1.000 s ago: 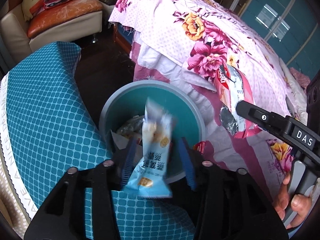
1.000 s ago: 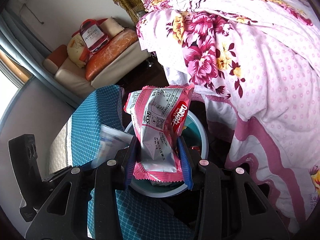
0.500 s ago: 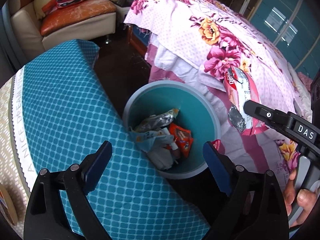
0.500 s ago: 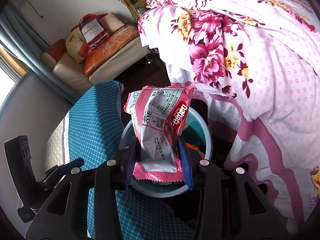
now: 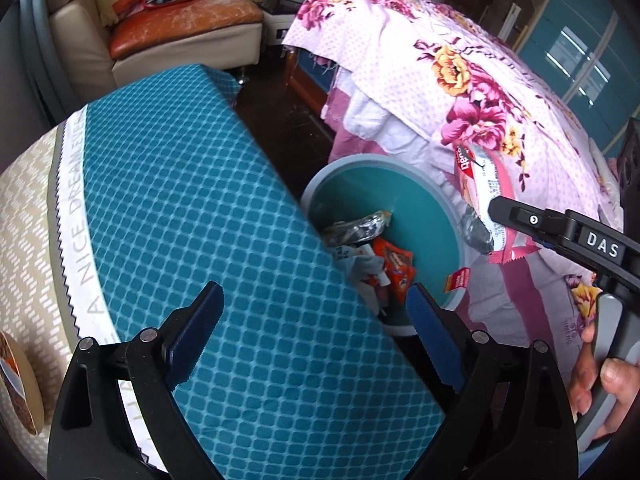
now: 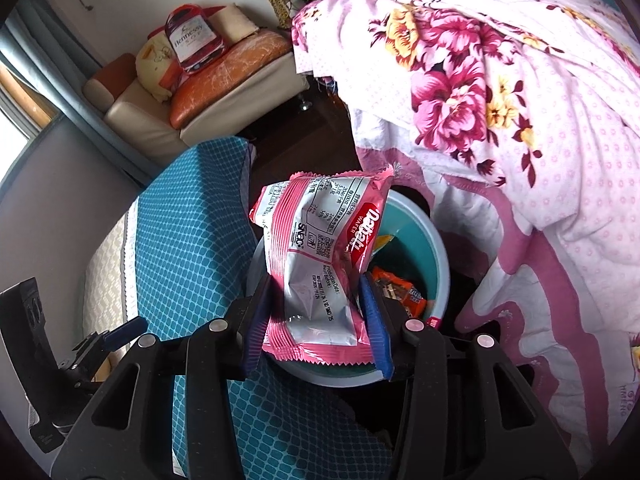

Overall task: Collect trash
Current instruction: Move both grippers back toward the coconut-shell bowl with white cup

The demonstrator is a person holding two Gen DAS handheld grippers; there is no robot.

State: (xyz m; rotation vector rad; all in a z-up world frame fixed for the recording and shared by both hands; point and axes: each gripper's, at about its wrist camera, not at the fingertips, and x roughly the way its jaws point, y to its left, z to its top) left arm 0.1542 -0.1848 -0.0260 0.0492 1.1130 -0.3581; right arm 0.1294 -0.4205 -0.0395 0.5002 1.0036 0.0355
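Your right gripper [image 6: 320, 320], jaws easing apart, pinches wafer packet [image 6: 320, 256] mid-body: light, crinkly, slippery film; left gripper [image 5: 316, 320] spread, empty.

Left wrist view: looks steeply down past own fingers, table [image 5: 180, 208] near, bin [image 5: 432, 216] just beyond. Right wrist view: tilted down, close above bin [image 6: 436, 256]. Both share bin, table [image 6: 192, 232], bed [image 5: 460, 92], far sofa [image 5: 180, 28].

glossy foil wafer wrapper [image 6: 320, 264], smooth, probably plastic bin [image 5: 448, 216], cloth bedspread [image 6: 520, 92]
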